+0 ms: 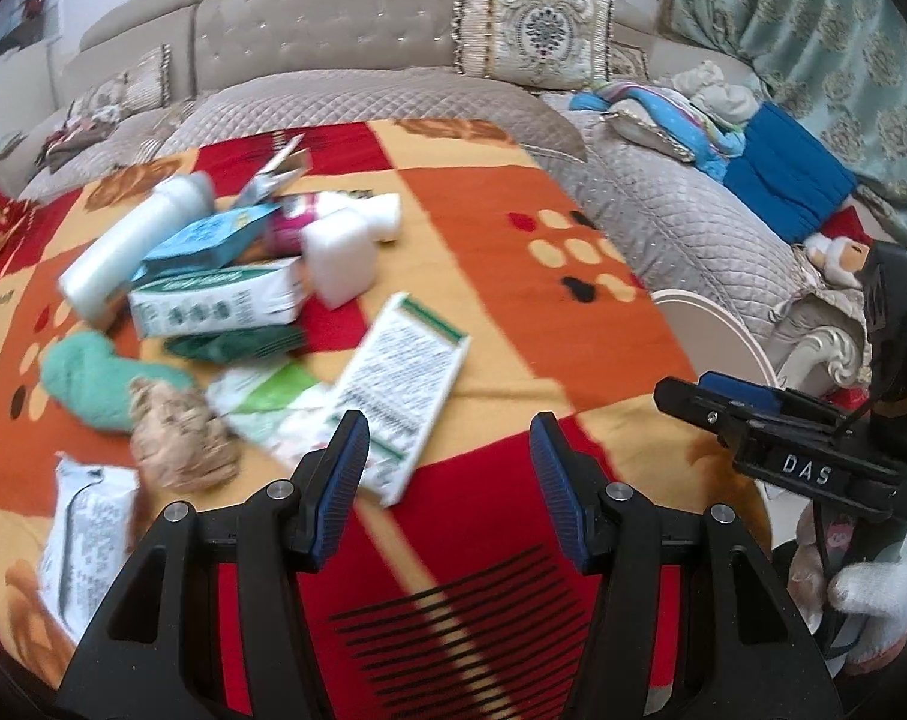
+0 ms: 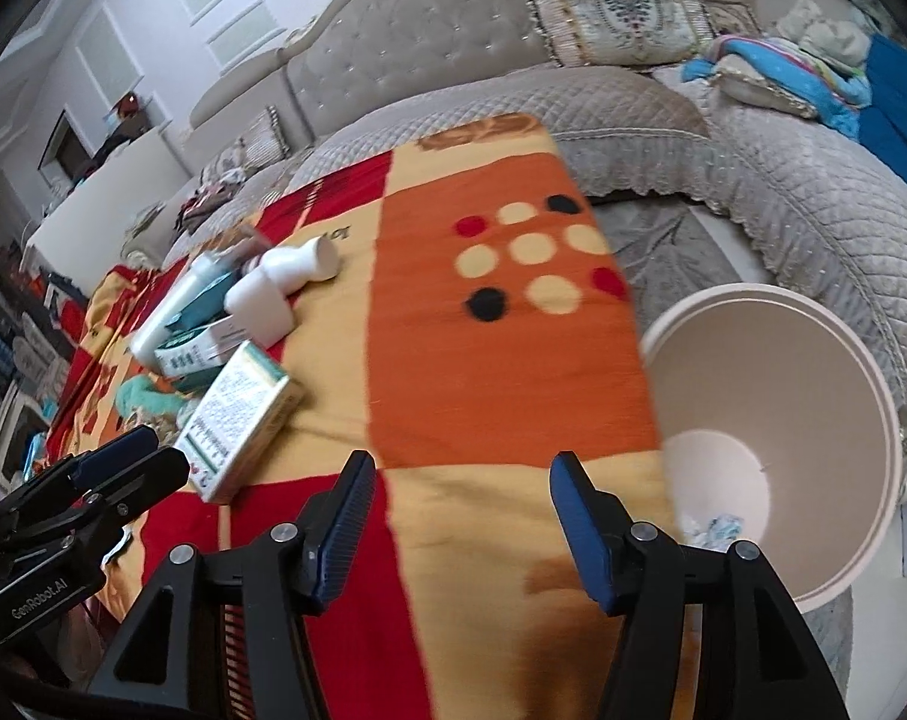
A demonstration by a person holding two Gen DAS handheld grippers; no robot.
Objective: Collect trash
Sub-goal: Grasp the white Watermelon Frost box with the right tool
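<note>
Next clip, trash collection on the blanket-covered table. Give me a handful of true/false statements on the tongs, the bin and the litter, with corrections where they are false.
1. The left tongs are open and hold nothing. True.
2. The right tongs grip the white bottle. False: they are open and empty; the bottle lies on the blanket among the other litter.
3. The bin holds no trash at all. False: a small crumpled scrap lies at its bottom.
4. The bin stands beside the table, on the right tongs' side. True.
5. The flat printed carton is already inside the bin. False: it lies on the blanket just ahead of the left tongs.
</note>
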